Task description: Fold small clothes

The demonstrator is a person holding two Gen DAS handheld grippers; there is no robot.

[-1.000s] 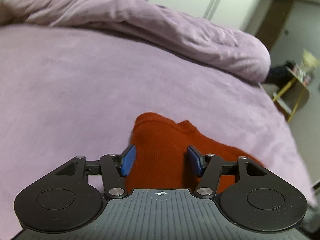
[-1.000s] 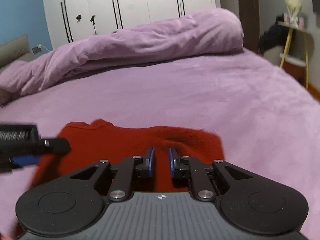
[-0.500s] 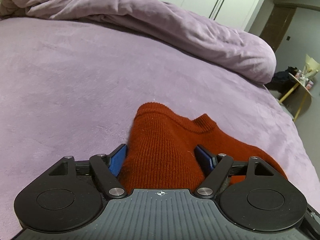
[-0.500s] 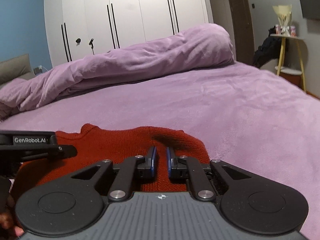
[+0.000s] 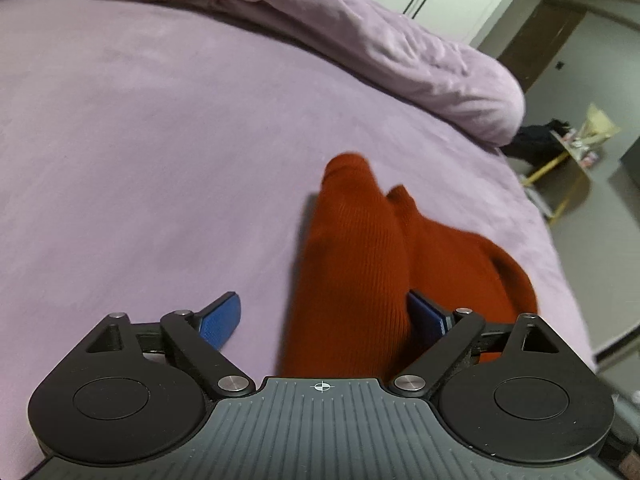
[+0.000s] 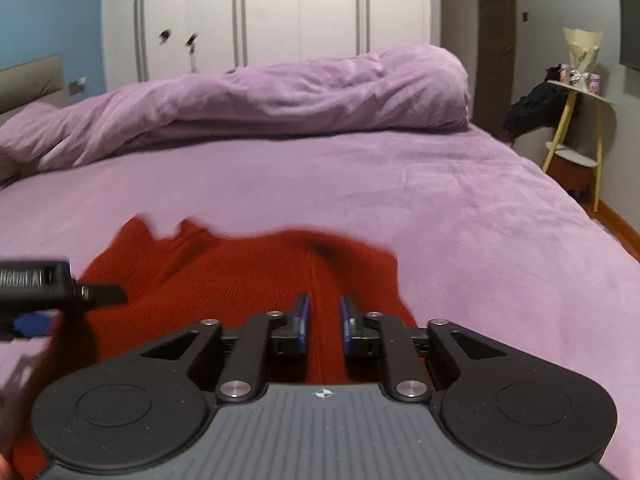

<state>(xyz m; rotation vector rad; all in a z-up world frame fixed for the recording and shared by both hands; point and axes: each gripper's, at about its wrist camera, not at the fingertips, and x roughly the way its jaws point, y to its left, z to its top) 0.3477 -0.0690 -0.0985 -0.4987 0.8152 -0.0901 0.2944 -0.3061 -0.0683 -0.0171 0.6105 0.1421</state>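
A small rust-red knit sweater lies on the purple bed sheet. In the left wrist view my left gripper is wide open; the sweater runs between its blue pads, close to the right pad and apart from the left one. In the right wrist view the sweater lies spread in front, and my right gripper is nearly closed on a raised fold of it. The left gripper shows at that view's left edge.
A rolled purple duvet lies across the far side of the bed. White wardrobe doors stand behind it. A yellow-legged side table with a dark bag stands off the bed's right edge.
My left gripper has opened wider and let go of the sweater, shifting left of it. My right gripper stays closed on the fold and has lifted slightly.
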